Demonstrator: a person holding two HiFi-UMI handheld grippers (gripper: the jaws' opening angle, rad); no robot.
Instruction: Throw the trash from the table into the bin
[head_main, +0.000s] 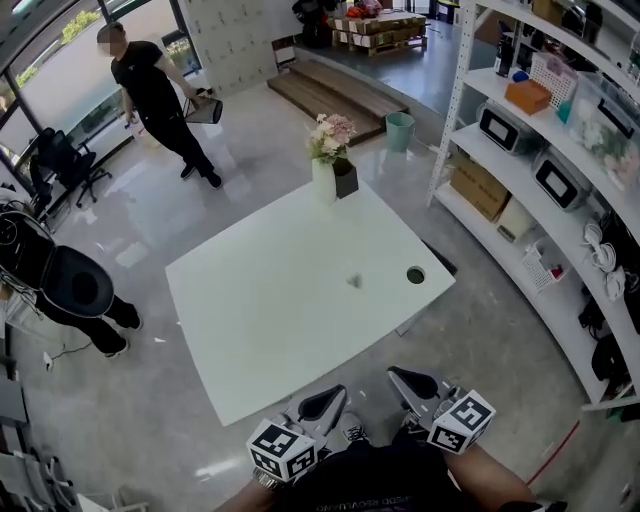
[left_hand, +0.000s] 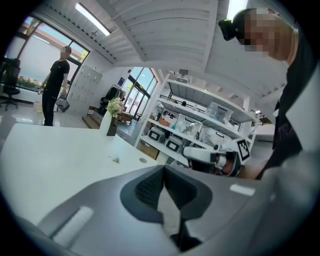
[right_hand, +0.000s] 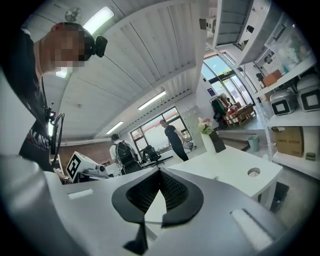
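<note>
A small crumpled bit of trash (head_main: 354, 282) lies on the white table (head_main: 270, 310), right of centre and beside a round cable hole (head_main: 415, 274). The left gripper view shows the trash (left_hand: 115, 160) far ahead of the jaws; in the right gripper view it is a speck (right_hand: 215, 178). A green bin (head_main: 400, 130) stands on the floor beyond the table's far corner, also seen in the right gripper view (right_hand: 253, 142). My left gripper (head_main: 335, 394) and right gripper (head_main: 396, 376) hang side by side off the near table edge. Both are shut, with nothing between the jaws.
A white vase of flowers (head_main: 326, 165) with a dark box stands at the table's far corner. White shelving (head_main: 560, 170) runs along the right. One person (head_main: 160, 100) stands at the far left, another with a black backpack (head_main: 75, 285) near the left edge. An office chair (head_main: 60, 160) sits by the window.
</note>
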